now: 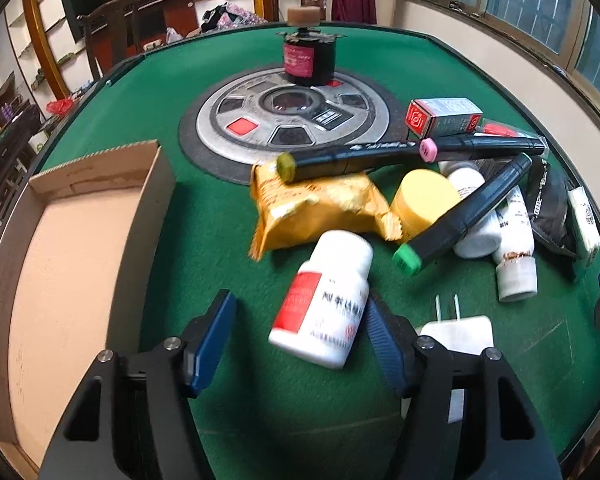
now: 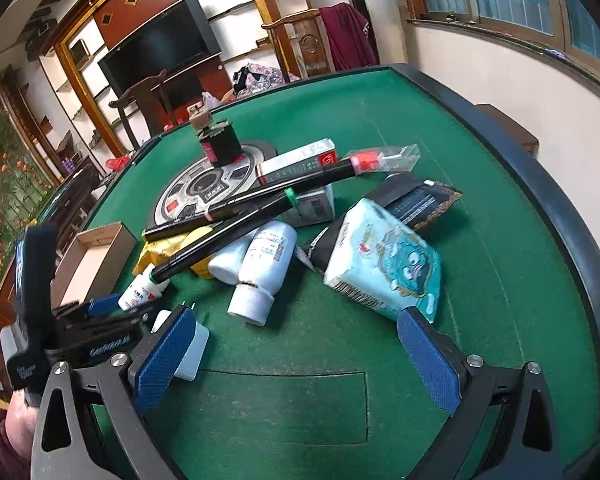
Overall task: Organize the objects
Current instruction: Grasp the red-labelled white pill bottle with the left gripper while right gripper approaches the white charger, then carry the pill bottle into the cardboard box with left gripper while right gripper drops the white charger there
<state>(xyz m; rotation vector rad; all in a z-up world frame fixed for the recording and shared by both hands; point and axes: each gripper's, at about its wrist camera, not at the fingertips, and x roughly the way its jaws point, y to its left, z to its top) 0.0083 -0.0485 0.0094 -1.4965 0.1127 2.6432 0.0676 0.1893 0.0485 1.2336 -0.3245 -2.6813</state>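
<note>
Blue pads of my left gripper [image 1: 300, 344] fill the bottom of the left wrist view, spread apart, with the white pill bottle [image 1: 322, 300] lying on its side between them, low centre of the frame; its right flank looks close to the right pad, though blur keeps me from saying whether they touch. My right gripper [image 2: 300, 354] is also spread wide and holds nothing, low in its own view.

Largest first: the green felt table [image 1: 204, 216] carries everything. At the left of the left wrist frame sits the cardboard box [image 1: 72, 248], open-topped, where I judge the items belong. Centre frame lies the crinkled yellow packet [image 1: 320, 208], soft and likely to deform. In the right wrist view the blue tissue pack [image 2: 384, 264] sits centre right, light and squashy. Black markers [image 1: 452, 148] cross the heap at upper right. The white charger plug [image 1: 460, 330] rests at lower right.

I expect the bottle to be light, rigid and smooth-sided, apt to roll; I would pinch across its labelled body, not the cap.
</note>
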